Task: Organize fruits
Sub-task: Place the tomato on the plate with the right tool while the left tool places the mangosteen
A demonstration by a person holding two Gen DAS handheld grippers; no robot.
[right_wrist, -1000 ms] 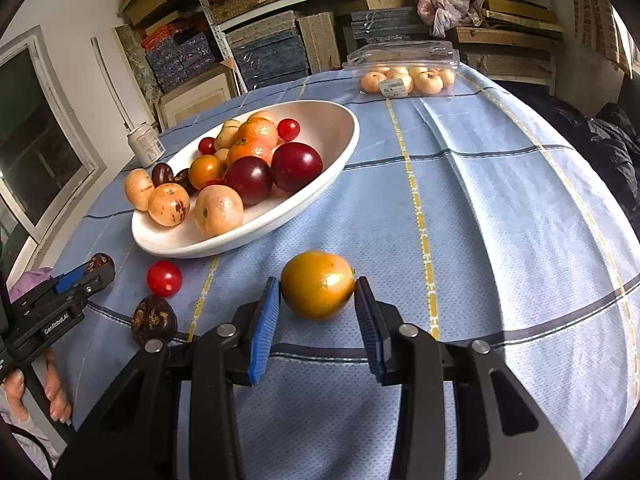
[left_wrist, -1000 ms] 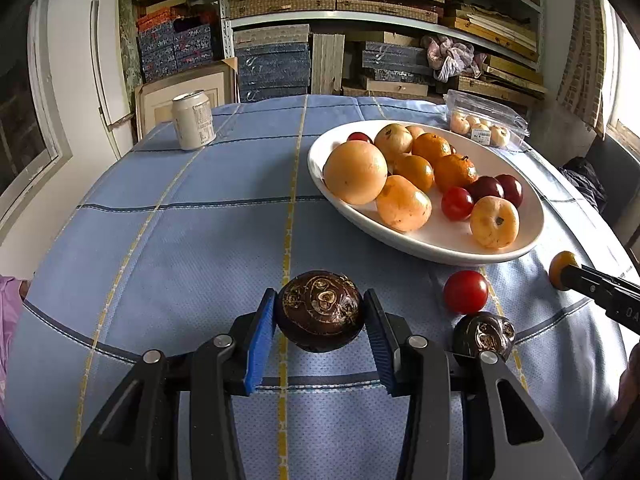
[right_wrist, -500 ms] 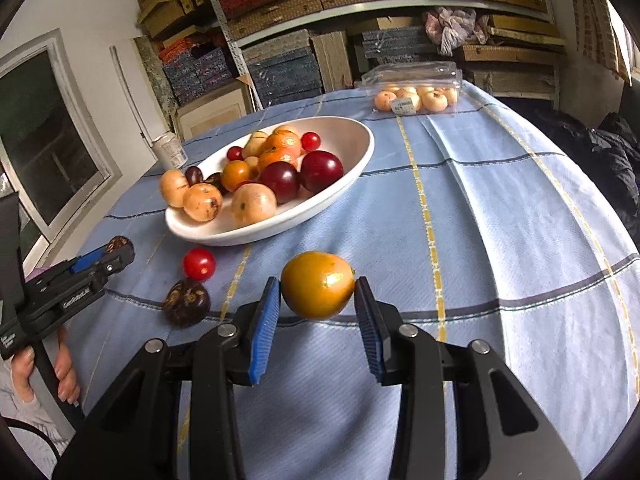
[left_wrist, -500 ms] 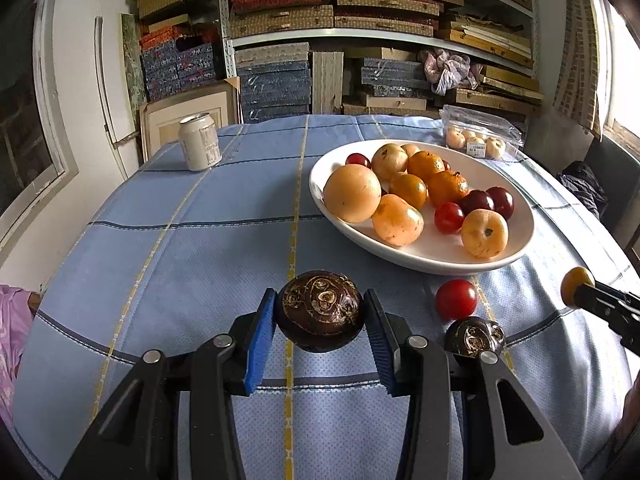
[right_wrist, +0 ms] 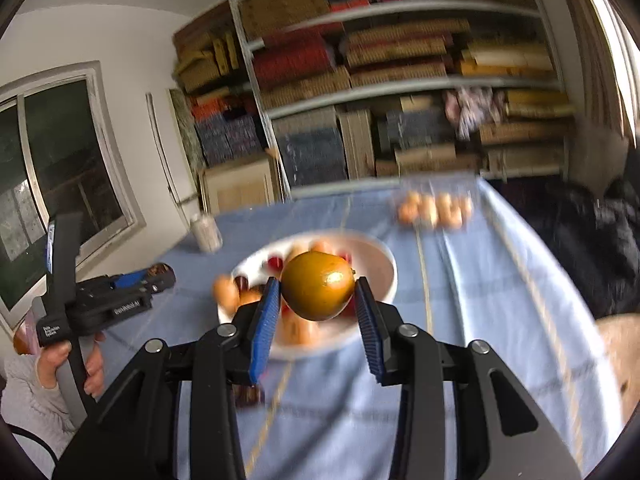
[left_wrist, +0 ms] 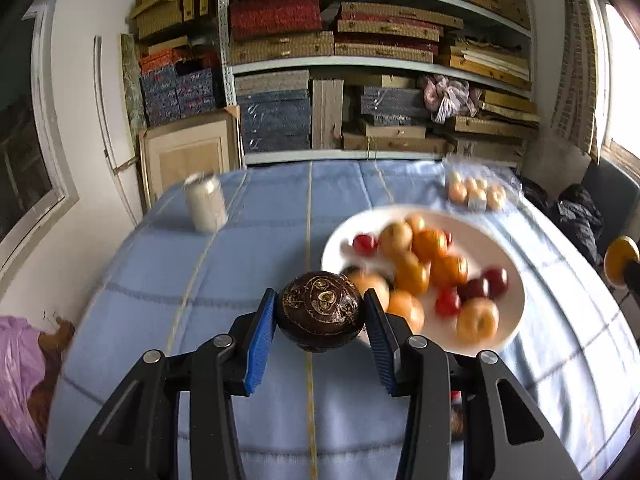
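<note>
My left gripper (left_wrist: 320, 316) is shut on a dark brown round fruit (left_wrist: 320, 315) and holds it high above the blue tablecloth, just left of the white bowl (left_wrist: 508, 312) of several orange, yellow and red fruits. My right gripper (right_wrist: 316, 292) is shut on an orange-yellow fruit (right_wrist: 318, 285) and holds it high in front of the same bowl (right_wrist: 380, 268). The left gripper also shows in the right wrist view (right_wrist: 158, 272), at the left, held in a hand. The orange fruit shows at the right edge of the left wrist view (left_wrist: 618, 262).
A drink can (left_wrist: 205, 208) stands at the table's far left. A clear pack of small pale fruits (left_wrist: 476, 194) lies behind the bowl. A red fruit and a dark fruit (right_wrist: 248, 394) lie on the cloth, mostly hidden by my fingers. Shelves of boxes fill the back wall.
Both grippers have risen well above the table with their fruits still held. The bowl now sits lower and farther off in both views, and the scene is blurred by motion.
</note>
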